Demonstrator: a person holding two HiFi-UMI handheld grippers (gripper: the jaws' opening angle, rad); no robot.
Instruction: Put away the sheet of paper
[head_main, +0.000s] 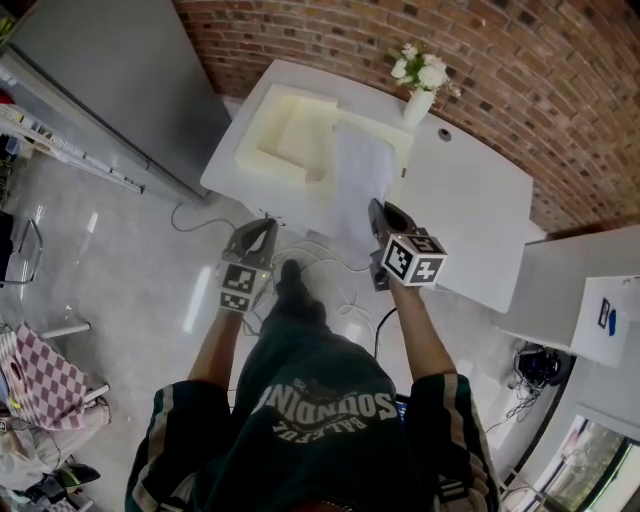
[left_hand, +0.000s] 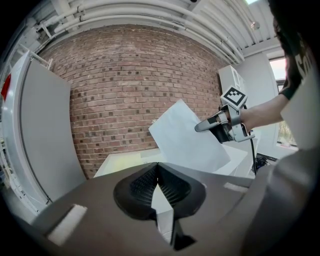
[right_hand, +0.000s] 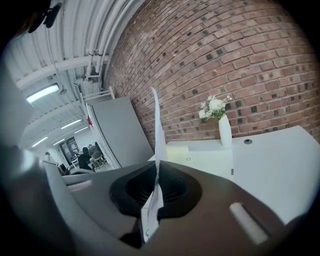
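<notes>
A white sheet of paper (head_main: 362, 185) hangs upright over the near edge of the white table (head_main: 470, 200). My right gripper (head_main: 378, 212) is shut on its lower edge. In the right gripper view the sheet of paper (right_hand: 158, 135) shows edge-on, rising from between the pads of the right gripper (right_hand: 156, 170). My left gripper (head_main: 262, 230) hovers lower and to the left, off the table's near corner, shut with nothing in it. From the left gripper (left_hand: 158, 170) view, the sheet of paper (left_hand: 187, 137) faces flat-on, pinched by the right gripper (left_hand: 200, 127).
A cream foam tray (head_main: 290, 135) lies on the table's left part, behind the paper. A vase of white flowers (head_main: 420, 85) stands at the back by the brick wall. A tall grey cabinet (head_main: 110, 70) is on the left. Cables (head_main: 335, 275) trail on the floor.
</notes>
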